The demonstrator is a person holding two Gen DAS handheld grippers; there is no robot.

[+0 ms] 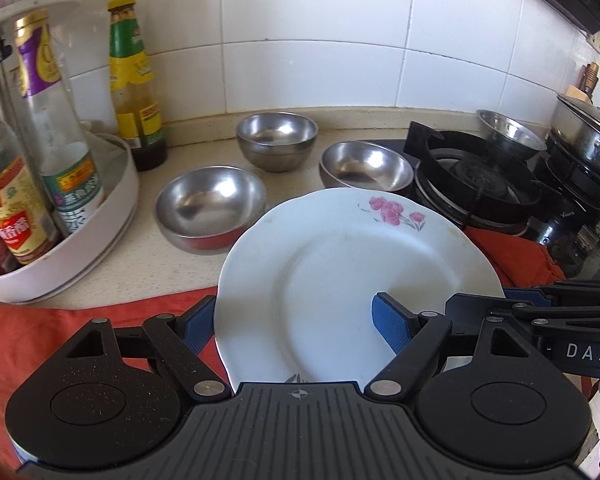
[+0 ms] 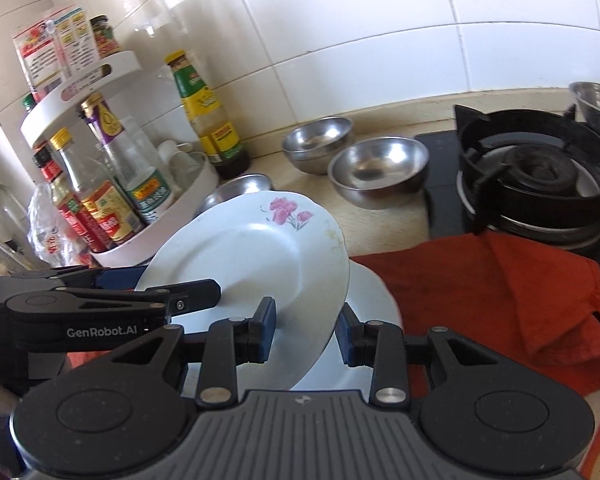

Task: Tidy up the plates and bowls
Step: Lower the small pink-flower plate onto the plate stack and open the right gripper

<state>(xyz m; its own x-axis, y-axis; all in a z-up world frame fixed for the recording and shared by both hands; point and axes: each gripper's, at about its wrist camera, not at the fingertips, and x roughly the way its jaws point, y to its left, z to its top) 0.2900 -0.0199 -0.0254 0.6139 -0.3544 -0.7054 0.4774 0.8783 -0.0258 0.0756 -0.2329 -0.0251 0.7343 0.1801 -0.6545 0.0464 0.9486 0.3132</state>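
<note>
my left gripper [image 1: 296, 320] straddles the rim of the white round plate with pink flowers [image 1: 356, 280], blue pads either side, contact unclear, can't tell if it's clamped. my right gripper [image 2: 306, 330] is spread, plate edge between its fingers, visible gap on the right pad. plate tilted, lifted above a second white plate [image 2: 364, 320] lying on the orange cloth [image 2: 500, 292]. three steel bowls [image 1: 210, 204] sit behind on the beige counter [image 1: 148, 264], near the black gas stove [image 1: 476, 184].
</note>
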